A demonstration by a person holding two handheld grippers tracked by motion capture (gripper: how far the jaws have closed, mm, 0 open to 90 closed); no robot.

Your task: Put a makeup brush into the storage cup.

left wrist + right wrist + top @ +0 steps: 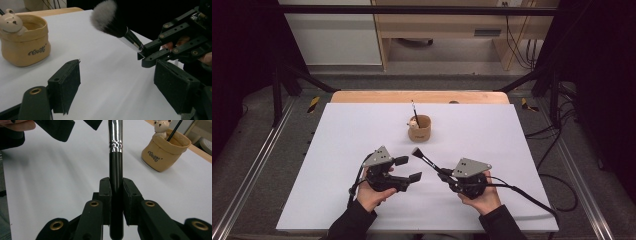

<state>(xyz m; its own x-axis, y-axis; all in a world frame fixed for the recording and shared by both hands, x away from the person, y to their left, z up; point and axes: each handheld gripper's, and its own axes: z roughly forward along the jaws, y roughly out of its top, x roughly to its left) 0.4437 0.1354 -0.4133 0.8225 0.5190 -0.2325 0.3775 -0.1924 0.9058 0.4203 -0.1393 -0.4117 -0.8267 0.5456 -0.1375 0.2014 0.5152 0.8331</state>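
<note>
**Right gripper clamped on makeup brush, left gripper open beside it**

While the large white rectangular tabletop (337,165) carries everything here, it sits on a light wooden table (362,96) whose far edge shows past the white sheet. Beyond that: grey floor and a pale wooden cabinet (447,30) at the back.

Left gripper (408,168): jaws spread wide, nothing between the pads, held just above the white top near the person's side. In the left gripper view the two black pads (65,86) stand well apart with bare white surface between them.

Right gripper (443,173): jaws closed tight on the black handle of a long makeup brush with silver ferrule and grey-white bristle head (107,17). In the right gripper view the handle (116,195) runs straight up between the pads, butt end sticking out below them. The brush is off the table, head pointing up-left toward the left gripper's open jaws, just beside them.

Small tan sack-shaped ceramic pot with a bear figure on its rim (420,128): upright near table centre, well beyond both grippers, one thin dark stick (414,111) standing in it. Nothing lies between brush head and pot.
</note>
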